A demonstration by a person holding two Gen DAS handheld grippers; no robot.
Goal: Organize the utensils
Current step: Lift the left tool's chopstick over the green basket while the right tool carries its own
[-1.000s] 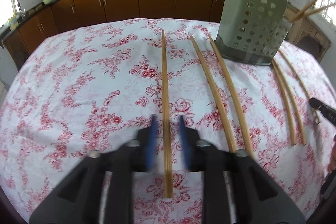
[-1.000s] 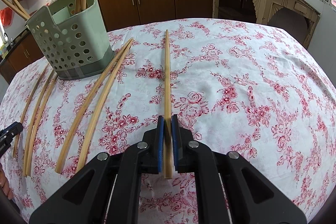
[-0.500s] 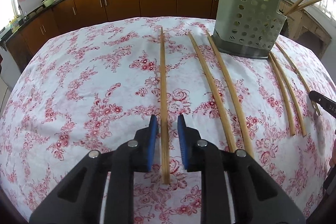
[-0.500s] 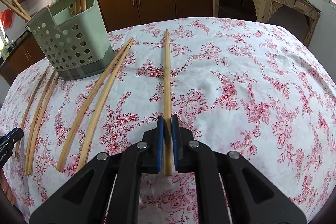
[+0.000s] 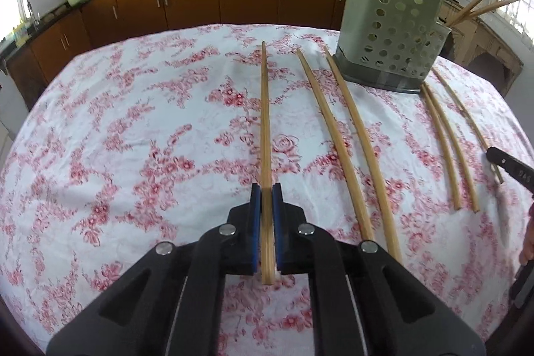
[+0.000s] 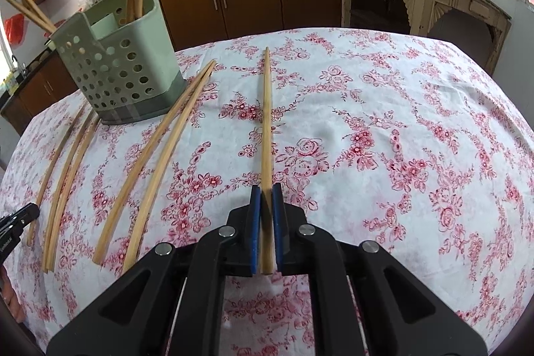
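Left gripper (image 5: 266, 191) is clamped on a chopstick (image 5: 265, 122) lying on the floral tablecloth (image 5: 133, 139). Right gripper (image 6: 266, 192) is clamped on a separate chopstick (image 6: 266, 109) — blue pads (image 6: 255, 216) pressed to both sides. Green perforated holder (image 6: 123, 72) stands upright near the table's far edge, with sticks inside. Loose chopsticks (image 6: 150, 162) lie just beside it. White lettering on the other gripper's tip (image 5: 510, 167) — too small to read.
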